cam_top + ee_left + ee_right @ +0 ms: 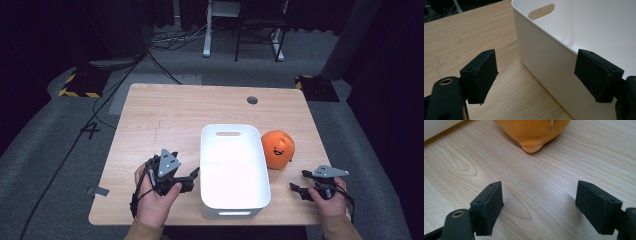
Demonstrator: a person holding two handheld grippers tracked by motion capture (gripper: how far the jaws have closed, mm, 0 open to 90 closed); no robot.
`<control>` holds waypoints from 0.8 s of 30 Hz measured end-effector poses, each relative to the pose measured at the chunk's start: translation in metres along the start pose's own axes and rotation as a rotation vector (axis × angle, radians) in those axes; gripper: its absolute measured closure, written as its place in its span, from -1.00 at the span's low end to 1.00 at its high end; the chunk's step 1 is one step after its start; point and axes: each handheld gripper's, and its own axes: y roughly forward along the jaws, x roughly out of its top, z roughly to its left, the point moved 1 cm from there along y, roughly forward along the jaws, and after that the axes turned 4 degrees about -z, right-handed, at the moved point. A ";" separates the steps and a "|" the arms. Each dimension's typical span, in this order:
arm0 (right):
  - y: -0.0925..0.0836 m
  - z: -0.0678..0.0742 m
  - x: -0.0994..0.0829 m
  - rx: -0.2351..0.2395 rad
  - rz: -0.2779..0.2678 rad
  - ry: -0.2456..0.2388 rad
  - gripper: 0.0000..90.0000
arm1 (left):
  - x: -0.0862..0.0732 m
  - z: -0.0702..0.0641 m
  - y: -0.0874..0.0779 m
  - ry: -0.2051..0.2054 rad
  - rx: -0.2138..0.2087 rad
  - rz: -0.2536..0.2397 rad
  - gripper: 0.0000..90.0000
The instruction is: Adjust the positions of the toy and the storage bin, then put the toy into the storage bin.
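Both grippers spread wide, holding nothing: left gripper point(186, 179) flanks the white bin point(234, 200), right gripper point(301, 183) sits near the orange plush point(277, 148). Plush rests on the table point(165, 115) just right of the bin, probably staged for dropping in.

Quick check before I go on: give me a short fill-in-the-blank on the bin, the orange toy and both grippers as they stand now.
1. The white bin holds ____.
2. The orange plush toy sits on the table beside the bin's ____ side, seen from the high view.
3. The jaws of both the left gripper and the right gripper stand ____.
4. The bin wall lies directly ahead of the ____ gripper.

Missing words: nothing; right; open; left
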 end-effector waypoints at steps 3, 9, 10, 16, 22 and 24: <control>0.000 0.000 0.000 0.001 0.003 -0.006 -0.50 | -0.005 0.012 0.004 -0.002 0.009 0.020 -0.58; 0.000 0.000 0.000 0.000 0.001 -0.001 -0.50 | -0.020 0.030 0.013 0.032 0.025 0.121 -0.54; 0.000 0.000 0.000 0.001 0.003 -0.004 -0.50 | -0.023 0.033 0.015 0.031 0.031 0.130 -0.54; -0.001 0.000 0.000 -0.001 0.000 -0.003 -0.42 | -0.043 0.050 0.023 -0.024 0.033 0.183 -0.54; -0.002 -0.002 -0.001 0.002 -0.007 -0.001 -0.35 | -0.059 0.064 0.029 -0.065 0.043 0.214 -0.54; -0.002 -0.002 -0.001 0.001 -0.007 -0.001 -0.35 | -0.063 0.068 0.031 -0.088 0.055 0.213 -0.54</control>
